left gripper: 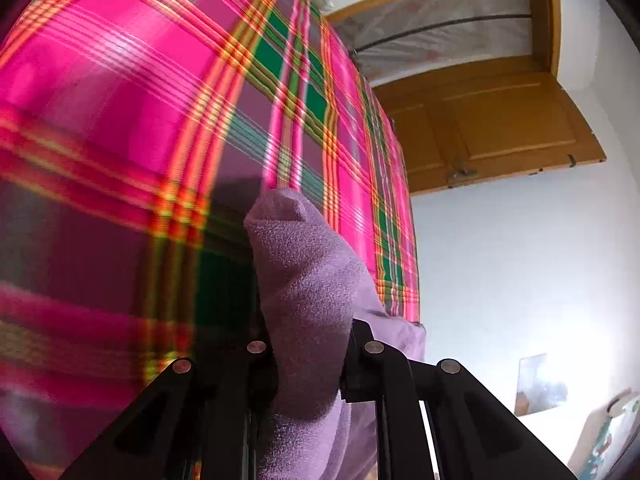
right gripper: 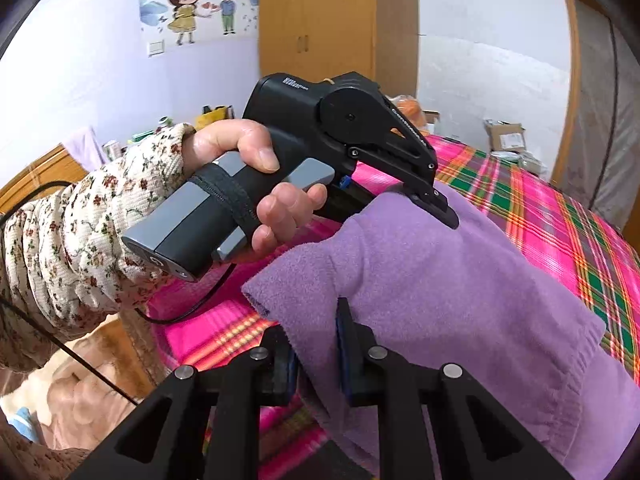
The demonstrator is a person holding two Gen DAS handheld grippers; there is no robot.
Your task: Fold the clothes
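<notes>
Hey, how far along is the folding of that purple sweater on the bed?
Partway at best. Both claws are shut on the purple sweater: the left claw pinches a bunched fold, and the right claw grips an edge. It is lifted above the plaid bedspread, not lying flat. No finished fold shows; laying it down and folding remain.

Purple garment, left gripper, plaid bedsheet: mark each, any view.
purple garment (right gripper: 460, 280): right wrist view, broad fleece body.
left gripper (right gripper: 436, 204): right wrist view, fingertip end pressed into the fleece.
plaid bedsheet (left gripper: 140, 92): left wrist view, bare pink square.
</notes>
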